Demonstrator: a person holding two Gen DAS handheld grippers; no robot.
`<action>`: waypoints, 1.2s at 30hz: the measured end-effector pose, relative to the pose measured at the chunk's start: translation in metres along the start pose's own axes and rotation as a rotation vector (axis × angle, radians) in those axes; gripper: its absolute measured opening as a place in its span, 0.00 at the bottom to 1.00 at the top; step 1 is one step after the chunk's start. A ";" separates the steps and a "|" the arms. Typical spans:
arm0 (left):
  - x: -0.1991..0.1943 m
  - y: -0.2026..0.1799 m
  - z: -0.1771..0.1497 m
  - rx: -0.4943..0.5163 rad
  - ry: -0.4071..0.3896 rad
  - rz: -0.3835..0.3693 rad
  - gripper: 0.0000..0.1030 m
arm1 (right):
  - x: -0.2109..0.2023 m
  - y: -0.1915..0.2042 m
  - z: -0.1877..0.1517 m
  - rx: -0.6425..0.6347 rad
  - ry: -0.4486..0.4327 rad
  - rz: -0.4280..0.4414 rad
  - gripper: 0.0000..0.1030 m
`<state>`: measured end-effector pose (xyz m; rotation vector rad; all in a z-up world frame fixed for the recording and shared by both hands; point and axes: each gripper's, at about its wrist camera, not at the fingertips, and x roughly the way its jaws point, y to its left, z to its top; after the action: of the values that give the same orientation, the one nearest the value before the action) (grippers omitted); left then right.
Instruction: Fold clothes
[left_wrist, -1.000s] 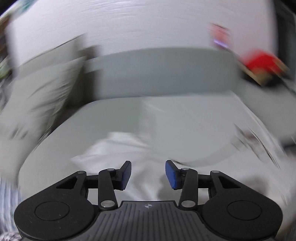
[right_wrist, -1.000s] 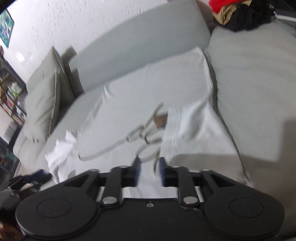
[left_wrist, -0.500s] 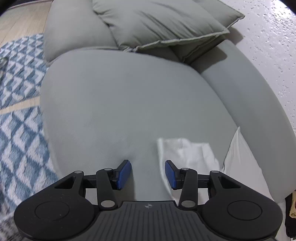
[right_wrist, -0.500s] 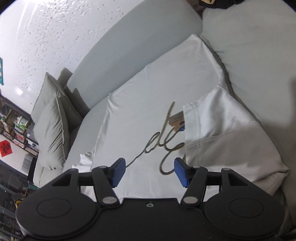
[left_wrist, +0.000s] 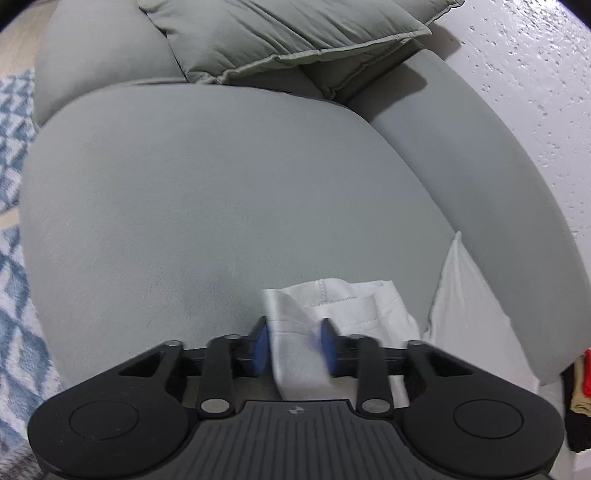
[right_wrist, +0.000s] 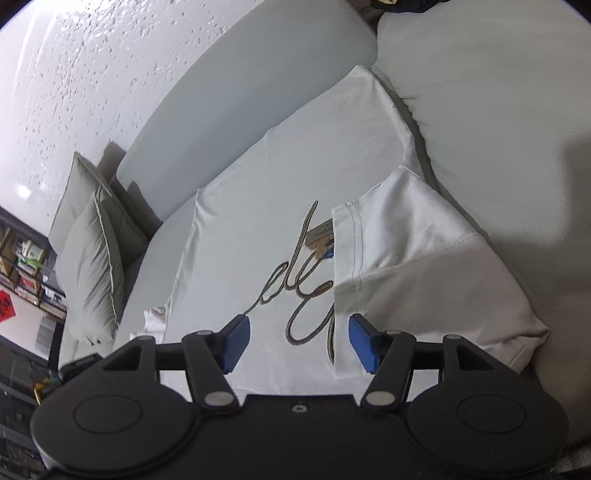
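Note:
A white T-shirt with a gold script print lies flat on the grey sofa seat. Its right sleeve is folded over onto the chest. My right gripper hovers open over the shirt's lower print, with nothing between its blue pads. In the left wrist view the other sleeve lies bunched at the shirt's left edge. My left gripper is open and straddles that sleeve; a flap of white cloth fills the gap between the pads. The right pad is blurred.
Grey cushions are piled at the sofa's far end, against the armrest. The backrest runs along a white wall. A blue patterned rug lies on the floor to the left. Dark and red clothes sit at the right edge.
My left gripper swung from the sofa front to the left sleeve, dropped onto it and narrowed its pads around the cloth. My right gripper opened and stays over the print.

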<state>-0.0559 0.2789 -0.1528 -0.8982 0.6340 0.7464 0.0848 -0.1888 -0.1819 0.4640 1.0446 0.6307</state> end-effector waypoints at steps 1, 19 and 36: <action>-0.003 -0.003 -0.002 0.020 -0.015 0.013 0.00 | 0.001 0.001 0.000 -0.010 0.001 -0.005 0.56; -0.041 -0.161 -0.241 1.472 -0.354 0.081 0.17 | 0.005 0.010 -0.002 -0.062 -0.005 -0.024 0.57; -0.055 -0.051 -0.062 0.430 0.161 -0.055 0.39 | -0.008 0.000 0.003 -0.022 -0.036 -0.003 0.61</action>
<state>-0.0591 0.1879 -0.1185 -0.5777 0.8696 0.4646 0.0849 -0.1945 -0.1748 0.4532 1.0029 0.6285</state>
